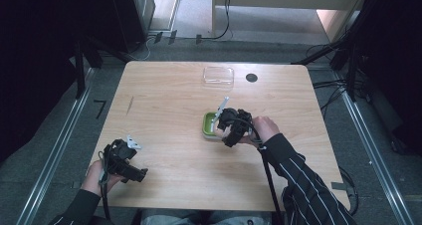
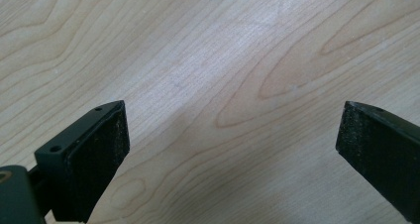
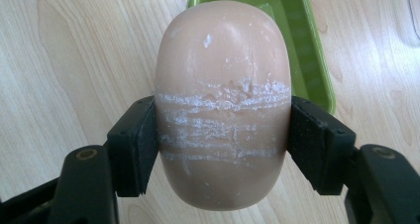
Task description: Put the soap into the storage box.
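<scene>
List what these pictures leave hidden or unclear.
- Green tray: in the high view, the right hand-held gripper covers most of it; in the right gripper view, the soap bar hides its near end.
- Clear lid: too small to tell if anything lies under it.
- Dark round spot: too small to identify.
</scene>
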